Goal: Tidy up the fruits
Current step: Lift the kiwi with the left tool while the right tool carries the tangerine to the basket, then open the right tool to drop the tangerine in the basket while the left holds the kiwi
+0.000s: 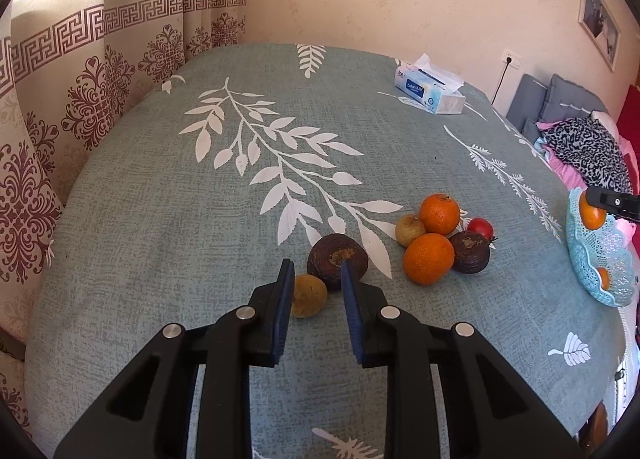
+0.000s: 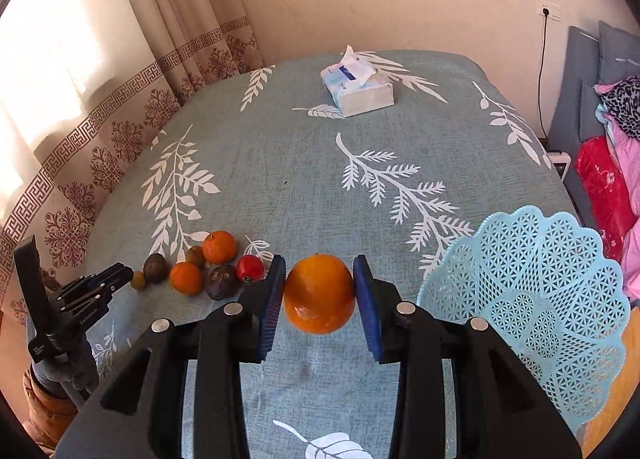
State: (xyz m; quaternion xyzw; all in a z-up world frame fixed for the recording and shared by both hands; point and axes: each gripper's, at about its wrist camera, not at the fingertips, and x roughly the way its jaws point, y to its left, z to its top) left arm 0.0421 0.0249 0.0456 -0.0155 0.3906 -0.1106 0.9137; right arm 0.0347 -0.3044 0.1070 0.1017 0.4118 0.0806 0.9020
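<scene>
My right gripper [image 2: 320, 261] is shut on an orange [image 2: 320, 293], held off the cloth just left of the light blue lattice basket [image 2: 540, 299]. In the left wrist view that orange [image 1: 592, 216] hangs over the basket [image 1: 600, 255], where another orange [image 1: 604, 279] lies. My left gripper [image 1: 317, 266] hovers low with its jaws narrow and nothing gripped. A small yellow-brown fruit [image 1: 308, 297] rests on the cloth by its left pad, and a dark brown fruit [image 1: 338, 261] lies just beyond. Farther right sits a cluster: two oranges [image 1: 428, 259], a red fruit [image 1: 480, 227], another dark one [image 1: 470, 253].
A tissue pack [image 1: 430, 89] lies at the far side of the leaf-patterned grey-green tablecloth [image 1: 200, 239]. Curtains hang on the left. A bed with clothes [image 1: 584, 147] stands at the right, close behind the basket.
</scene>
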